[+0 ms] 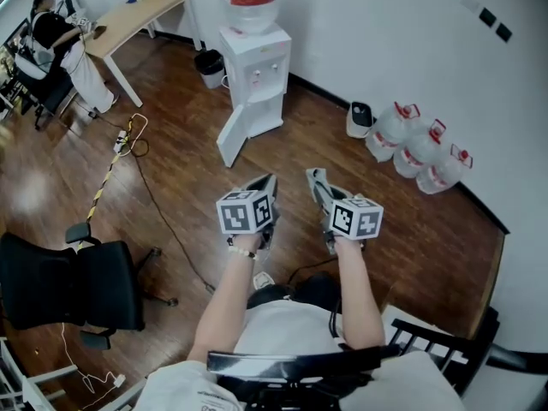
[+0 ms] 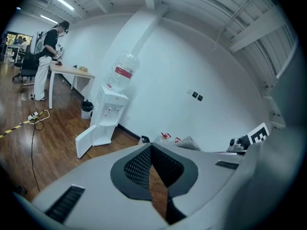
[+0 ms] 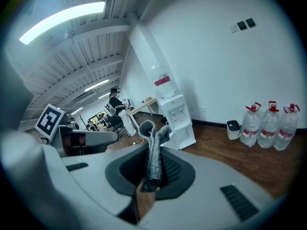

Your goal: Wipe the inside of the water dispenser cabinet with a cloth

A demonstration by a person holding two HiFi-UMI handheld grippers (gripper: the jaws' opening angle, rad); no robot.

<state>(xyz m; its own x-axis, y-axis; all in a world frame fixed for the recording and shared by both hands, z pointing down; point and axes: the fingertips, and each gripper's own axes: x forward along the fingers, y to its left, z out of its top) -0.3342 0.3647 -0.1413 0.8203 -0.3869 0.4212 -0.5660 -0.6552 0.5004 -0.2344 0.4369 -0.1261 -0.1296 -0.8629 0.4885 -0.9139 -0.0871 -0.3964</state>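
Observation:
The white water dispenser (image 1: pixel 254 75) stands against the far wall with a bottle on top, and its lower cabinet door (image 1: pixel 231 135) hangs open to the left. Both grippers are held up well short of it. My right gripper (image 1: pixel 318 181) is shut on a grey cloth (image 3: pixel 153 150), which sticks up between its pads. My left gripper (image 1: pixel 267 185) is shut with nothing in it. The dispenser (image 2: pixel 109 114) and its open door (image 2: pixel 86 139) show in the left gripper view, beyond my left gripper (image 2: pixel 150 150). The right gripper view has the dispenser (image 3: pixel 177 121) behind the cloth, past my right gripper (image 3: pixel 152 150).
Three full water bottles (image 1: pixel 419 148) and a small white unit (image 1: pixel 360 118) sit by the wall at right. A black bin (image 1: pixel 208 65) stands left of the dispenser. A desk (image 1: pixel 137 15), a person (image 1: pixel 51 41), a power strip with cable (image 1: pixel 122 142) and a black office chair (image 1: pixel 68 281) are at left.

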